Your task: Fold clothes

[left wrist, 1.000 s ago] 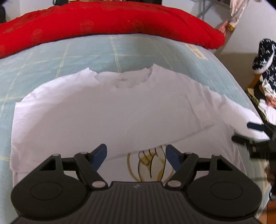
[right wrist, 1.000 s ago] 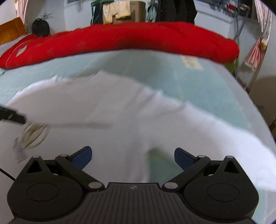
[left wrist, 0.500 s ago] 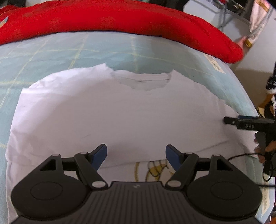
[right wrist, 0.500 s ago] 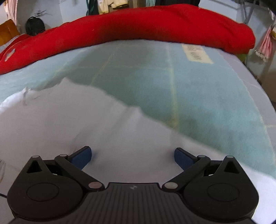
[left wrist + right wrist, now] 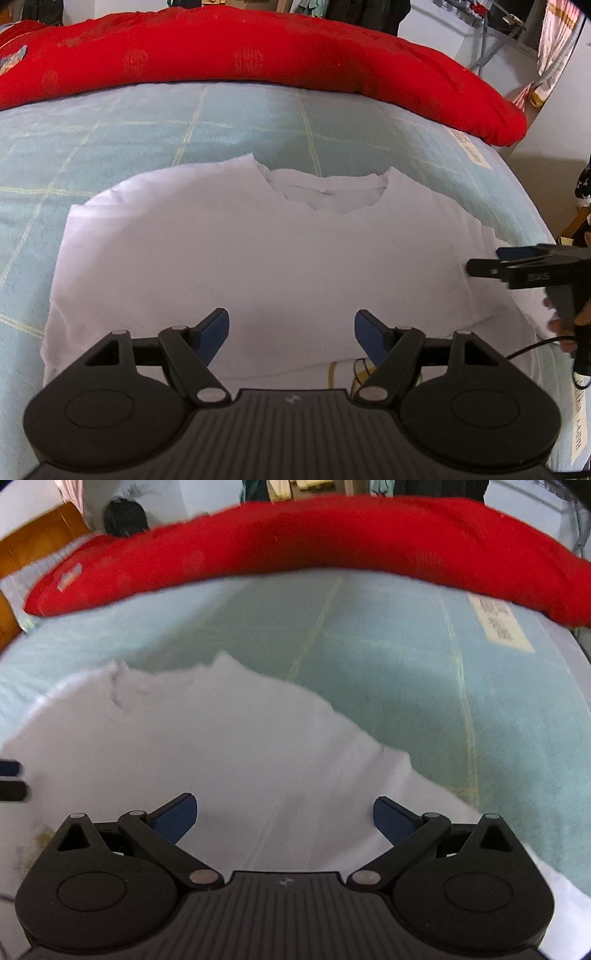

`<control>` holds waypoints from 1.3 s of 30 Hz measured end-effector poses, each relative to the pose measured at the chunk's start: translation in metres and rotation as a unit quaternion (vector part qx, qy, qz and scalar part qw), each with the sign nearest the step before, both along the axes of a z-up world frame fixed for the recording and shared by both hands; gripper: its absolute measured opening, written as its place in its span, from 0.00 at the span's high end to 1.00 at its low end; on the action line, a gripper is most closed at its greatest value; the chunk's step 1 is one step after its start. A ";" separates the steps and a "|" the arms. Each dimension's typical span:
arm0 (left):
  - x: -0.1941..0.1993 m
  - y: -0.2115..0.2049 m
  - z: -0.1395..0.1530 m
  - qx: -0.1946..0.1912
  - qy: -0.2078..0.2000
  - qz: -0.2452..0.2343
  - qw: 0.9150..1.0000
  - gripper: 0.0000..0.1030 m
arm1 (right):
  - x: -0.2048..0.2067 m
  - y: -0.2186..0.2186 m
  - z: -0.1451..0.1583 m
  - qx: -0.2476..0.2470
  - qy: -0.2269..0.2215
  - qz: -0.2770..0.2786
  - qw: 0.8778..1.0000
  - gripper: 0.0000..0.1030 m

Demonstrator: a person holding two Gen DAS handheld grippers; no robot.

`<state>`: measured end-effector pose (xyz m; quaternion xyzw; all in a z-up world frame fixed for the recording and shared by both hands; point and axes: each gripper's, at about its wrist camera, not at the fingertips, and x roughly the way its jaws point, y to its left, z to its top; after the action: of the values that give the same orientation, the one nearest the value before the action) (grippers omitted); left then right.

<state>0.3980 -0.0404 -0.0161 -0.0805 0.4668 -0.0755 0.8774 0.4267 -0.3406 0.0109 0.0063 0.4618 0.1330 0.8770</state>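
A white T-shirt [image 5: 258, 251] lies flat on the bed, collar [image 5: 325, 192] pointing away from me. Its lower part is folded up, and a sliver of a yellow print [image 5: 347, 369] shows at the near edge. My left gripper [image 5: 291, 332] hovers open over the shirt's near middle, nothing between its blue pads. My right gripper [image 5: 284, 819] is open above the shirt's right side [image 5: 221, 746], also empty. In the left wrist view the right gripper [image 5: 491, 260] reaches in from the right, over the shirt's right sleeve, held by a hand [image 5: 569, 321].
The bed carries a light blue checked cover [image 5: 184, 125]. A long red quilt roll [image 5: 258, 55] lies across the far side. The bed's right edge drops off near a white label strip [image 5: 495, 620]. Furniture and hanging clothes stand beyond the bed.
The folded-up lower part now covers most of the yellow print. Both grippers have shifted over the shirt, the right one moving rightward toward the sleeve. Both stay open.
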 end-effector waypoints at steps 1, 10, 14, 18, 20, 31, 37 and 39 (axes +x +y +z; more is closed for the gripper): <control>-0.001 0.002 0.000 -0.003 -0.001 0.000 1.000 0.27 | 0.004 -0.001 -0.005 0.002 0.002 -0.005 1.000 0.00; -0.003 0.020 -0.001 -0.004 -0.006 0.015 1.000 0.27 | 0.028 -0.011 0.017 0.005 -0.015 -0.048 0.999 0.00; -0.003 0.022 -0.003 -0.002 -0.010 0.012 1.000 0.27 | 0.024 0.012 0.010 0.035 0.010 -0.003 0.999 0.00; -0.004 0.023 -0.005 0.008 -0.016 0.005 1.000 0.27 | 0.030 0.027 -0.005 0.028 0.015 0.015 0.999 0.00; -0.004 0.023 -0.005 0.013 -0.019 0.001 1.000 0.27 | 0.039 0.025 -0.005 0.019 0.002 -0.001 1.000 0.00; -0.008 0.035 -0.010 0.016 -0.027 0.009 0.999 0.26 | 0.056 0.047 0.005 0.046 0.009 0.045 0.998 0.00; -0.006 0.040 -0.010 0.020 -0.027 0.005 0.999 0.26 | 0.067 0.056 0.017 0.075 0.009 0.044 0.996 0.00; -0.006 0.041 -0.011 0.023 -0.027 0.003 0.999 0.26 | 0.071 0.058 0.021 0.084 0.009 0.044 0.995 0.00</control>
<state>0.3915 0.0010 -0.0266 -0.0595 0.4446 -0.0639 0.8915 0.4978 -0.2821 0.0314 0.0610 0.4562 0.2100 0.8626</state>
